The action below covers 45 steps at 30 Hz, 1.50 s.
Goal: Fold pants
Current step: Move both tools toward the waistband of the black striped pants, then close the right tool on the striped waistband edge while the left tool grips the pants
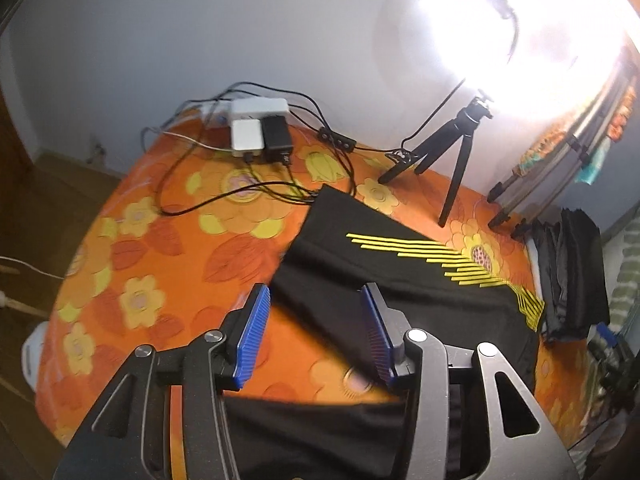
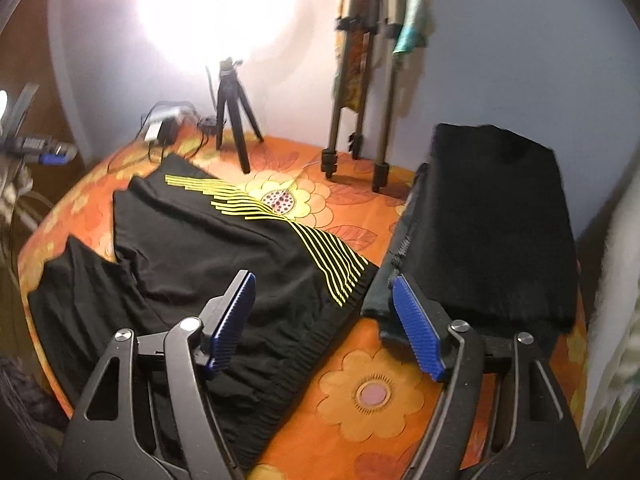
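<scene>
Black pants (image 2: 192, 252) with yellow stripes (image 2: 320, 252) lie spread on the orange flowered tablecloth (image 2: 372, 396); they also show in the left wrist view (image 1: 360, 264). The elastic waistband (image 2: 304, 356) lies near my right gripper. My right gripper (image 2: 324, 284) is open and empty, hovering over the waistband end. My left gripper (image 1: 316, 296) is open and empty, hovering above the leg ends, where the two legs part over bare cloth (image 1: 304, 356).
A stack of folded dark clothes (image 2: 492, 224) sits at the right. A small black tripod (image 2: 234, 120) with a bright lamp, a larger tripod (image 2: 360, 92), and power adapters (image 1: 260, 132) with cables (image 1: 192, 196) stand along the far wall.
</scene>
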Motion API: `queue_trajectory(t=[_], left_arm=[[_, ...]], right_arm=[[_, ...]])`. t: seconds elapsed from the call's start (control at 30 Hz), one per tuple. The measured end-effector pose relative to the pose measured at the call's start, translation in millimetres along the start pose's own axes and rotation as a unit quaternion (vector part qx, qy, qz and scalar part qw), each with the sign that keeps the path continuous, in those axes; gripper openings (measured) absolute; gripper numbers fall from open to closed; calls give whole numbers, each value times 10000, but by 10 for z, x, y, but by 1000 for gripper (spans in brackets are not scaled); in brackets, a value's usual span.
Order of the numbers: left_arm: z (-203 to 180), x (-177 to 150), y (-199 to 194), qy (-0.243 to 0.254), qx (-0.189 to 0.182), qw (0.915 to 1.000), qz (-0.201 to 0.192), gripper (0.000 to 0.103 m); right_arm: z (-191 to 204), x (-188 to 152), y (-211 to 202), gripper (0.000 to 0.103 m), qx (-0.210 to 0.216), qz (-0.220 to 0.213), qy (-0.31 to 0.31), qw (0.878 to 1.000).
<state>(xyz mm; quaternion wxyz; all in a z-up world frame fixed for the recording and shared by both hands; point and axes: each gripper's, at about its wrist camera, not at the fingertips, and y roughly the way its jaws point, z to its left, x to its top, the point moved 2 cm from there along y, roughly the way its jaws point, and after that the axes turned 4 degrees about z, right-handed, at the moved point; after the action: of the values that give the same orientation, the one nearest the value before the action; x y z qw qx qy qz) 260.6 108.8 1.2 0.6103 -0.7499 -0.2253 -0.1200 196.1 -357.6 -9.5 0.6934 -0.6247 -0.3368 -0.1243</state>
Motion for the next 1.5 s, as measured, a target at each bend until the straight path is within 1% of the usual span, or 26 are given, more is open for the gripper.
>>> queue_trajectory(t=[0.1, 0.23, 0.37, 0.47, 0.5, 0.57, 0.6, 0.7, 0.8, 0.93, 1.03, 1.1, 1.27, 1.3, 1.33, 1.4, 1.47, 1.5], left_arm=[[-36, 214, 254, -218, -44, 9996, 143, 46], [-96, 447, 646, -479, -170, 9978, 433, 46], [-171, 641, 1011, -618, -140, 9962, 599, 46], [-201, 780, 1229, -701, -111, 9955, 624, 46], [-205, 815, 1296, -743, -116, 9951, 638, 46], [-225, 877, 1438, -837, -132, 9940, 686, 43], [-237, 908, 1513, -881, -142, 9934, 717, 39], [-244, 988, 1702, -1065, -158, 9914, 739, 37], [-263, 1024, 1827, -1193, -172, 9898, 758, 37], [-265, 1050, 1907, -1191, -37, 9903, 713, 37], [-209, 1043, 1973, -1333, -50, 9883, 742, 37], [-216, 1057, 1976, -1306, -15, 9889, 702, 37], [-253, 1062, 1992, -1147, -1, 9908, 714, 37], [-259, 1045, 1990, -1109, 30, 9913, 704, 34], [-258, 1037, 1996, -1099, 59, 9914, 708, 29], [-248, 1026, 2010, -1122, 72, 9912, 694, 24], [-222, 1012, 2008, -1103, 80, 9916, 678, 14], [-209, 1003, 2010, -1068, 117, 9918, 688, 7]], right_arm=[[36, 93, 196, 72, 119, 201, -315, 9992], [69, 196, 506, 62, 311, 537, -663, 9959], [30, 285, 806, 61, 432, 769, -805, 9928], [-19, 331, 1013, 61, 524, 951, -827, 9907], [-30, 345, 1072, 59, 536, 997, -852, 9899], [-32, 365, 1204, 56, 588, 1098, -955, 9876], [-28, 371, 1250, 55, 619, 1143, -1004, 9864], [-3, 397, 1383, 55, 671, 1258, -1136, 9832], [33, 425, 1500, 55, 723, 1358, -1272, 9799], [90, 456, 1590, 55, 811, 1440, -1476, 9751], [98, 466, 1636, 55, 951, 1518, -1404, 9738], [122, 452, 1666, 55, 978, 1580, -1430, 9721], [153, 418, 1740, 55, 882, 1747, -1539, 9685], [147, 419, 1748, 55, 891, 1775, -1517, 9683], [137, 418, 1766, 55, 912, 1820, -1482, 9678], [127, 404, 1809, 55, 916, 1918, -1450, 9663], [138, 377, 1849, 55, 916, 2006, -1481, 9641], [154, 354, 1877, 55, 883, 2050, -1530, 9627]])
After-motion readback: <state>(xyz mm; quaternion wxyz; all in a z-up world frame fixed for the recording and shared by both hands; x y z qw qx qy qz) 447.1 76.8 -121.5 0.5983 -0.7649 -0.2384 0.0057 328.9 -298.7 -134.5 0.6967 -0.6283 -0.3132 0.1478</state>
